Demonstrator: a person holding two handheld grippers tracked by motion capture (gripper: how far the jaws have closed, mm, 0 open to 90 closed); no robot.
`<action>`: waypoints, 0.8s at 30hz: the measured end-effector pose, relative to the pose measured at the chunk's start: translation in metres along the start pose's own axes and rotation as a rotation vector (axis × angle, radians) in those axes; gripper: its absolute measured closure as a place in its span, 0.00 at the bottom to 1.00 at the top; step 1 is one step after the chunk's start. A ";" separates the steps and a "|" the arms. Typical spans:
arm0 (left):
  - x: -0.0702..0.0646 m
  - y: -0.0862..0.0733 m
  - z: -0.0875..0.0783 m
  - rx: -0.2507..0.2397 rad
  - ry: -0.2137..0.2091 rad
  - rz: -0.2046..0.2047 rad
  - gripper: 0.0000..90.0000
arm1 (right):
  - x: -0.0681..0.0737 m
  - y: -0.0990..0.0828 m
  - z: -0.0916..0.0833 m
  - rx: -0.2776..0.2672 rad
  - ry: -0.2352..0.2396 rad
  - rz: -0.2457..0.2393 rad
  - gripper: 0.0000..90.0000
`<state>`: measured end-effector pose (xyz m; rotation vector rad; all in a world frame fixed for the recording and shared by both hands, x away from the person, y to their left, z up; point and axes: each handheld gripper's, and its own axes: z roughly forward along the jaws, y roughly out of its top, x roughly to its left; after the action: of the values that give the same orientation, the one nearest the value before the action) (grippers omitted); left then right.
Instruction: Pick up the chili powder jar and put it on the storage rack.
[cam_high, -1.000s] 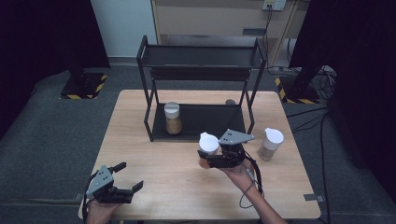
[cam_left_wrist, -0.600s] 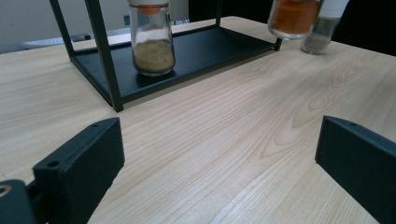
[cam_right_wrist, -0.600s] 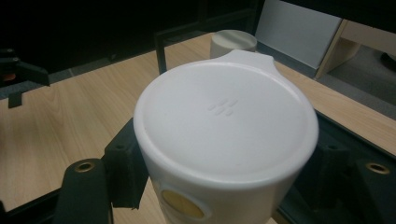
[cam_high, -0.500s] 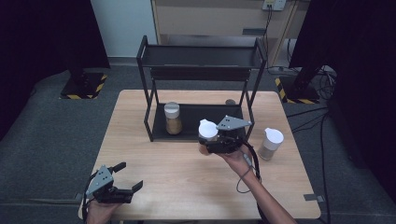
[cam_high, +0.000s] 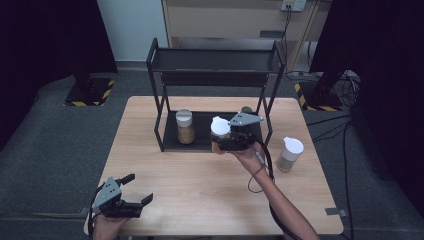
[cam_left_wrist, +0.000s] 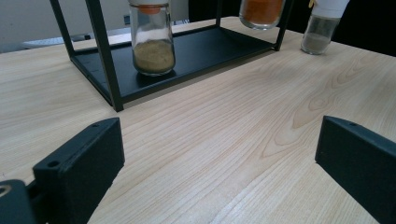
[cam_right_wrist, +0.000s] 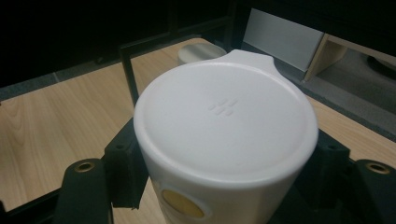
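Setting: pale wooden bench (cam_high: 200, 195) on grey floor, dark curtains either side, black two-tier metal rack (cam_high: 215, 75) at the back.
Right gripper (cam_high: 226, 143): jaws clamped on the white-lidded spice jar (cam_high: 220, 128) just below its lid, carried upright at the rack's front edge, probably bound for the lower shelf.
Jar contents: orange powder, seen from the left gripper view (cam_left_wrist: 261, 11).
On the shelf: clear glass jar of tan powder (cam_high: 185, 127), leaving room beside it.
Waiting: second white-capped jar of greyish powder (cam_high: 289, 154), at the bench's right.
Left gripper (cam_high: 134, 200): jaws apart, empty, parked at the near left corner, out of the way.
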<state>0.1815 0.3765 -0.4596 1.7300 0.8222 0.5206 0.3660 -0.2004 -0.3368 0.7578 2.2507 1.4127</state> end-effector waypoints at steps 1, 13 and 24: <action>0.000 0.000 0.000 0.000 0.000 -0.001 0.00 | -0.002 0.001 0.003 0.000 -0.003 0.002 0.35; 0.001 -0.001 0.000 -0.003 -0.004 -0.001 0.00 | -0.018 0.003 0.036 -0.005 -0.027 0.013 0.35; 0.001 -0.002 0.000 -0.008 -0.005 -0.005 0.00 | -0.026 -0.004 0.063 -0.005 -0.040 0.025 0.35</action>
<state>0.1819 0.3781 -0.4611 1.7207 0.8201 0.5155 0.4210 -0.1735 -0.3665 0.8078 2.2139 1.4019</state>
